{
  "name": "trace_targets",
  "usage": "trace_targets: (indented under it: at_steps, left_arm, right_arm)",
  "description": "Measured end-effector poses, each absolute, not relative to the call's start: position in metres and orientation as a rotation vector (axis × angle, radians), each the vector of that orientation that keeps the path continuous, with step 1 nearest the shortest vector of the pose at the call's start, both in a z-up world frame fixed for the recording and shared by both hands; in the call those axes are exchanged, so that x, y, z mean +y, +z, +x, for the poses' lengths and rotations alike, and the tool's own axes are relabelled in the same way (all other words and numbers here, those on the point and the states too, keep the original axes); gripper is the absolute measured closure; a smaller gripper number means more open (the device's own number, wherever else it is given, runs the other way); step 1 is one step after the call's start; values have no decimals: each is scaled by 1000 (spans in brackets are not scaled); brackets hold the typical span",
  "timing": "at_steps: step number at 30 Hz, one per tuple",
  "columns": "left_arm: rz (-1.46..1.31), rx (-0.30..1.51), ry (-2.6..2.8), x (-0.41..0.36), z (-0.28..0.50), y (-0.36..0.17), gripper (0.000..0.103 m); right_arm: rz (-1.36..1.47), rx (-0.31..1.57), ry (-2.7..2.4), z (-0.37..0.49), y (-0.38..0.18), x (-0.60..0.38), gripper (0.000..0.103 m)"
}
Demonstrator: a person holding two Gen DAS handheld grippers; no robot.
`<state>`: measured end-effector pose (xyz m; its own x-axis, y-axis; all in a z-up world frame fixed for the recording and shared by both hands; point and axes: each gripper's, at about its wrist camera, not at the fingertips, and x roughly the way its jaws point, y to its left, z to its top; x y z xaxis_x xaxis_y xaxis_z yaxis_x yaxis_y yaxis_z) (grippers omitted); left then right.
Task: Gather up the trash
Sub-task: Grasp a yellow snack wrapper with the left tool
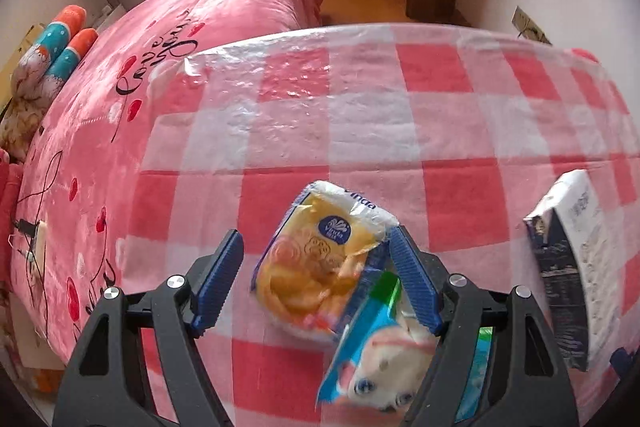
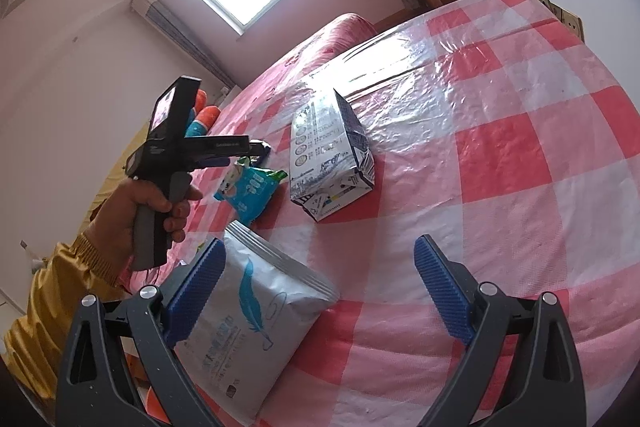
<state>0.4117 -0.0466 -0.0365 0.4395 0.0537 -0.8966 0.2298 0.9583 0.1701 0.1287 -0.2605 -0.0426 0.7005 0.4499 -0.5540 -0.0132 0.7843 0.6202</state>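
A yellow tissue pack [image 1: 320, 267] lies on the checked table [image 1: 400, 127] between the fingers of my left gripper [image 1: 316, 239], which is open; its left pad stands clear of the pack. A blue snack packet [image 1: 372, 347] with a white animal picture lies by the right finger, partly under it. In the right wrist view the same blue packet [image 2: 248, 191] sits below the left gripper, held by a hand [image 2: 132, 211]. My right gripper [image 2: 320, 245] is open above the table, its left finger over a grey pouch [image 2: 248, 327] with a blue feather print.
A white and dark blue carton [image 2: 332, 155] lies on its side mid-table, also seen as the carton [image 1: 568, 267] at the right edge. A pink bed [image 1: 180, 47] runs along the table's left side. A clear plastic sheet covers the red-and-white cloth [image 2: 500, 167].
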Motion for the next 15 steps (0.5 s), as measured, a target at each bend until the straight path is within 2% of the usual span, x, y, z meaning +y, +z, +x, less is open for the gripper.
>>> trace_targets:
  at_steps: [3,4,5,9,11,15]
  left_arm:
    - [240,1106,-122,-43,414,-40,26]
    - [223,1108,-123,-42,416,-41,28]
    - [179,1110,-139,-39,414,-42,36]
    - [105,1093,-141,-33,405,-42,46]
    - [97,1090,-132,-34,400,-42,56]
    - [66,1085,-119,-30,389,-39,64]
  right_arm:
    - [617,767,278,131,-44,-257,9]
    - [613,767,276,131,-44,-256,9]
    - [611,767,275,131,-44,-255,9]
    - [601,774,272,133,-46,-252,9]
    - [592,778,279,131,-45,-250,9]
    - [555,782,289,134,-44,-241,9]
